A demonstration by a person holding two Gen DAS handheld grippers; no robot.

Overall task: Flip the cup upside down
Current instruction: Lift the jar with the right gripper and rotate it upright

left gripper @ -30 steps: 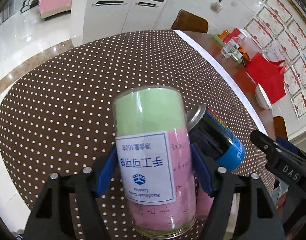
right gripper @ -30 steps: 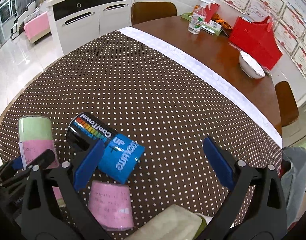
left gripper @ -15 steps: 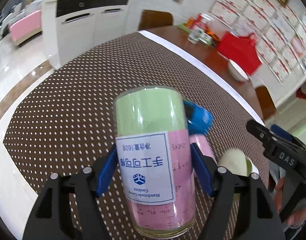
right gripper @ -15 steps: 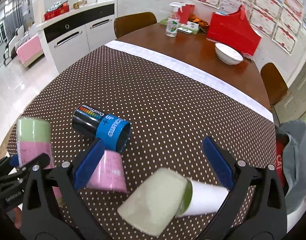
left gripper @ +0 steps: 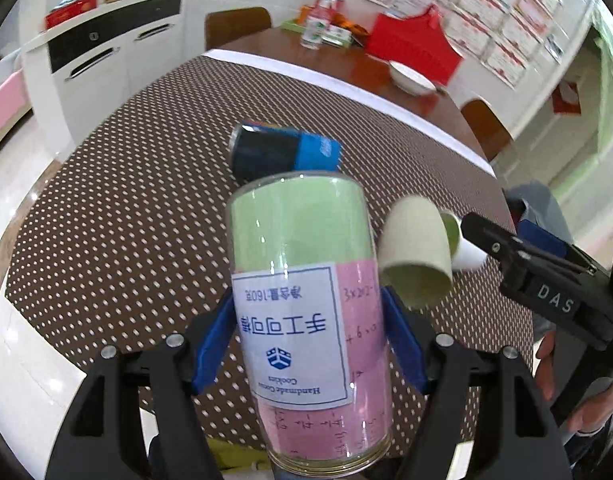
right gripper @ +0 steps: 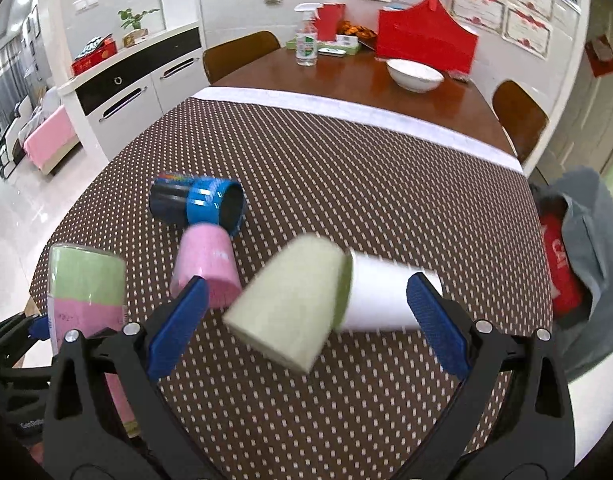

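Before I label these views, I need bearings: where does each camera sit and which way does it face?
Left wrist: rides the left claw, facing its gripped green-pink jar; the right claw's side shows.
Right wrist: rides the open right claw, facing the lying green cup; the left claw shows at left.
Shared: jar, green cup, blue-black cup, dotted tablecloth.

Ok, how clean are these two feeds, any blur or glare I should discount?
Left wrist: the jar in the left gripper is sharp, with thin glare streaks; the bowl and far wall smear. Right wrist: the green cup is motion-blurred; the far table stays crisp. Both bend strongly at the edges.
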